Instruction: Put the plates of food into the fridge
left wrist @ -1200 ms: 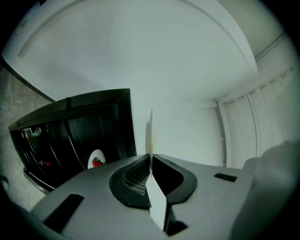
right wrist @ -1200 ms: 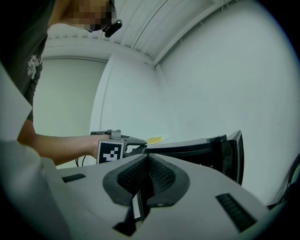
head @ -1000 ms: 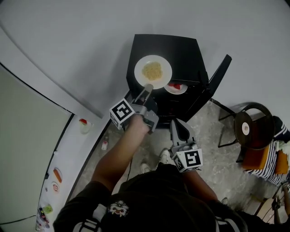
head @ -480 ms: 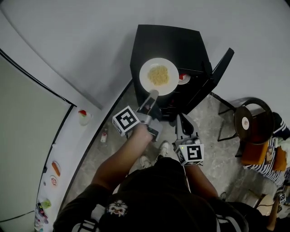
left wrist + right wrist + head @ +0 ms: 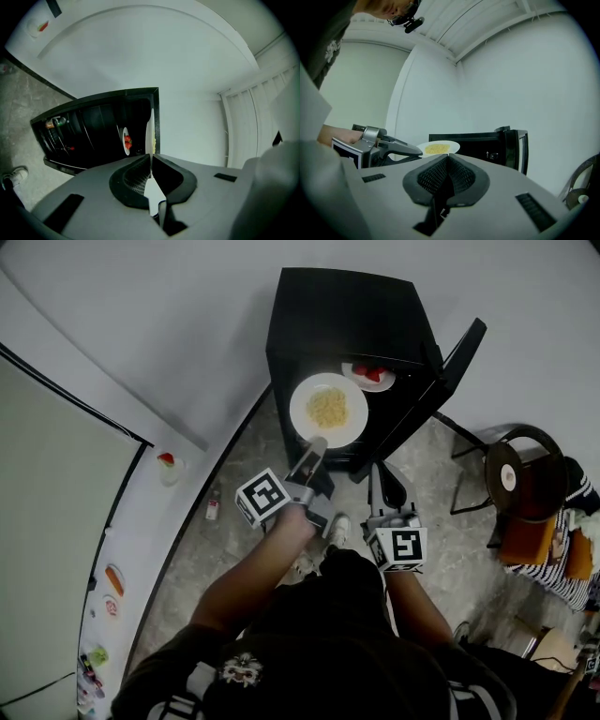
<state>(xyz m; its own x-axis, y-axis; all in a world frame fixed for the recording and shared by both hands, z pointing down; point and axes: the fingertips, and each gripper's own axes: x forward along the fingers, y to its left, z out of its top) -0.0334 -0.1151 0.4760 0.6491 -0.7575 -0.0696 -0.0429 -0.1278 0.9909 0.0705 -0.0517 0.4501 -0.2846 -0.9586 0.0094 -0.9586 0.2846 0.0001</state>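
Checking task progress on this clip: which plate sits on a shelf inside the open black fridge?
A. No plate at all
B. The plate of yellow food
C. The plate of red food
C: the plate of red food rests on a shelf inside the fridge, while the plate of yellow food is clamped by its rim in the left gripper in front of the opening.

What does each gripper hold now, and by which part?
The left gripper pinches the white plate of yellow food by its near rim. The right gripper is shut and empty.
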